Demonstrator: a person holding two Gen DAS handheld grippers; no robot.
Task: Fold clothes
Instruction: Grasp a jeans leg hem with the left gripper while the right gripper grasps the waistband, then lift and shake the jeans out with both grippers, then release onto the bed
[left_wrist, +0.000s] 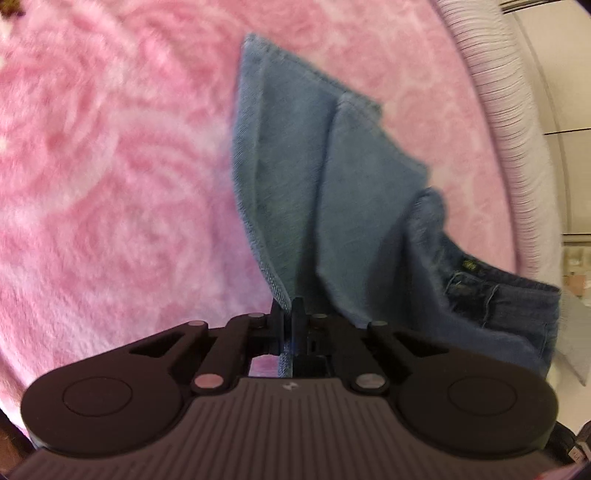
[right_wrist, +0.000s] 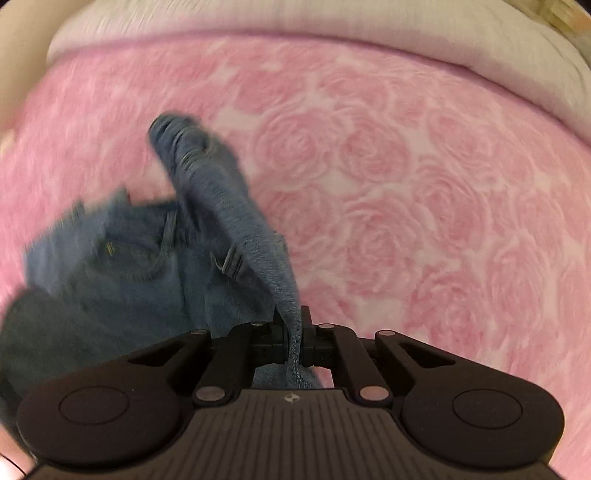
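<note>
A pair of blue denim jeans (left_wrist: 332, 177) hangs over a pink rose-patterned blanket (left_wrist: 110, 166). My left gripper (left_wrist: 289, 308) is shut on an edge of the jeans, and the cloth rises from its jaws toward the top of the left wrist view. The waistband with a belt loop trails off to the right. In the right wrist view my right gripper (right_wrist: 292, 321) is shut on another fold of the jeans (right_wrist: 221, 206). A pocket and belt loops bunch to the left of it over the blanket (right_wrist: 406, 184).
A pale ribbed cover (left_wrist: 506, 110) borders the blanket along the right in the left wrist view, and the same cover (right_wrist: 258, 22) runs along the top in the right wrist view. Beyond it at the far right are pale walls or furniture.
</note>
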